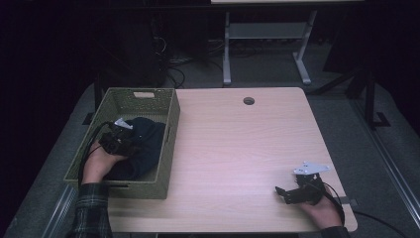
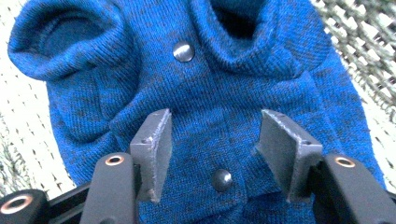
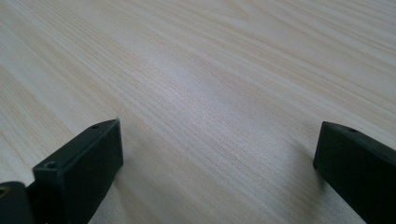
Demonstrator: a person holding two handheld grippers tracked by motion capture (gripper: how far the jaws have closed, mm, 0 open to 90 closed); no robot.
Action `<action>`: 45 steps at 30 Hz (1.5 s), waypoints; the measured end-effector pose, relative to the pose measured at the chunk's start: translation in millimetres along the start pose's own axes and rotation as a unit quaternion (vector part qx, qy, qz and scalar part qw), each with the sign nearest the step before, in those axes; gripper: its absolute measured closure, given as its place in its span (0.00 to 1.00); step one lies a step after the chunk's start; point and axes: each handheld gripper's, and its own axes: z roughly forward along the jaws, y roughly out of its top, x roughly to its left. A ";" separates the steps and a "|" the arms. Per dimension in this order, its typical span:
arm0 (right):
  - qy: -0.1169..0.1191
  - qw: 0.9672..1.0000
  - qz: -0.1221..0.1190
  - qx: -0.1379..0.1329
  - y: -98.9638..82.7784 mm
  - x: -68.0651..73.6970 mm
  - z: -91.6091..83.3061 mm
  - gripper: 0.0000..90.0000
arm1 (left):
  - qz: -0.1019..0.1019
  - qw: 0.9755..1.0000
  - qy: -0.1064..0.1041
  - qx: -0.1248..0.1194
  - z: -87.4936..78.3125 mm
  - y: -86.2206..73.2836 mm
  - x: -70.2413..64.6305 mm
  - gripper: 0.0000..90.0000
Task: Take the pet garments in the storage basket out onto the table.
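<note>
A dark blue knit garment (image 1: pixel 143 144) lies in the woven basket (image 1: pixel 168 163) at the table's left side. In the left gripper view the blue knit garment (image 2: pixel 210 93) has two metal snap buttons (image 2: pixel 183 51), one of them low between the jaws. My left gripper (image 1: pixel 130 144) is down in the basket on the garment. Its jaws (image 2: pixel 212 135) stand apart with flat fabric between them, and the pads (image 2: pixel 154 144) do not pinch it. My right gripper (image 1: pixel 280 193) rests open on the table near the front right corner, with bare wood (image 3: pixel 210 70) between its jaws (image 3: pixel 219 140).
The light wooden table (image 1: pixel 237 144) has a round cable hole (image 1: pixel 248 101) near its far edge. The basket's woven wall (image 2: pixel 359 56) rises close beside the garment. Behind the table stand a white desk frame (image 1: pixel 267 34) and cables on a dark floor.
</note>
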 end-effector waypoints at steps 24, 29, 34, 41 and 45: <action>0.000 1.000 0.000 0.000 0.0 0.0 0.0 0.01 | -0.024 0.997 -0.011 0.069 18.9 -3.9 2.2 0.83; 0.000 1.000 0.000 0.000 0.0 0.1 0.0 0.01 | -0.034 0.997 -0.013 0.066 15.3 -3.3 3.5 0.88; 0.000 1.000 0.000 0.000 0.0 0.0 0.0 0.01 | -0.041 0.998 -0.015 0.051 7.1 -2.4 4.5 0.91; 0.000 1.000 -0.001 0.000 0.0 -0.1 0.0 0.01 | -0.055 0.998 -0.020 0.002 -13.3 -3.8 9.0 0.92; 0.000 1.000 0.000 0.000 0.0 0.0 0.0 0.01 | -0.067 0.997 -0.024 -0.032 -24.9 -5.5 12.3 0.92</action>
